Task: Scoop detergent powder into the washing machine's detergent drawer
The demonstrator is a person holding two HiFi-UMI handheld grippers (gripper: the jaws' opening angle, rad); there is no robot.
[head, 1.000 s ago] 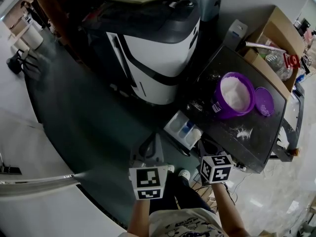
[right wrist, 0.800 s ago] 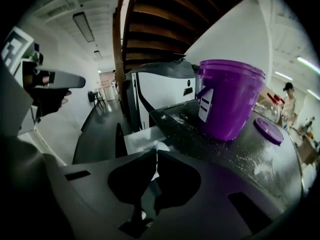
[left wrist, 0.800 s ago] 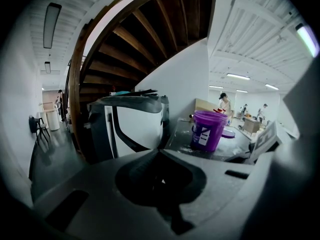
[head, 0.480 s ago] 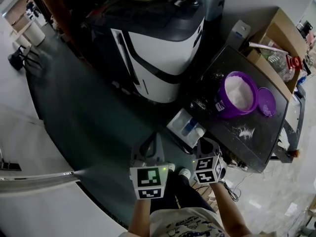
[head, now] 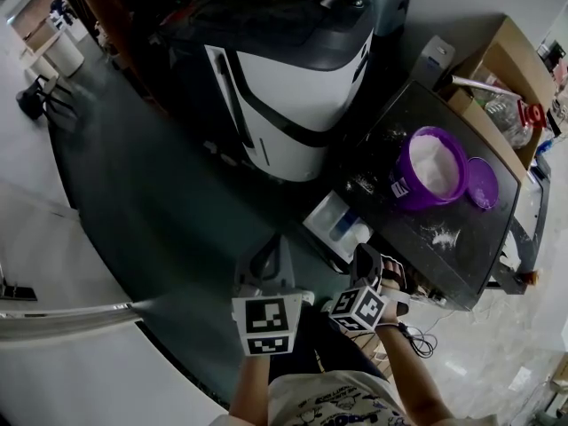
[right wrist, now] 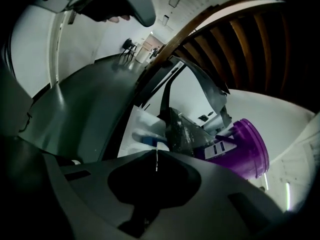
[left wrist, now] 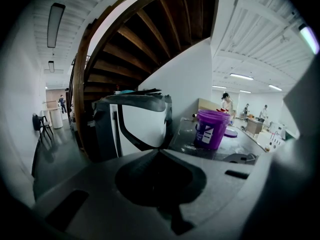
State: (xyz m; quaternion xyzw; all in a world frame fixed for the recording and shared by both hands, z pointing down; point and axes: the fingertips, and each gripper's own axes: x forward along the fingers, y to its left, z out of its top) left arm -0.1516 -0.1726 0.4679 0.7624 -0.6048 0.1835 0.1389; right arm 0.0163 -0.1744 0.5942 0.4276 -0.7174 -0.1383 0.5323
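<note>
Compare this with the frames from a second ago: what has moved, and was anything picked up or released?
The right tongs rolled sideways, so their marker cube now sits tilted, and drifted slightly toward the left tongs. Nothing was grasped or released: both tongs are shut and empty. The left tongs, the purple plastic bucket of white powder, the round purple lid and the white detergent drawer stayed put.

Dark table [head: 399,122]: purple tub [head: 399,183] of white powder [head: 435,162], purple lid [head: 482,183] just beside, spilled powder [head: 441,235] nearby.

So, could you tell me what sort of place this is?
Probably an open workshop or lab hall, not a home: a washing machine beside a work table, a wooden staircase, strip lights.
</note>
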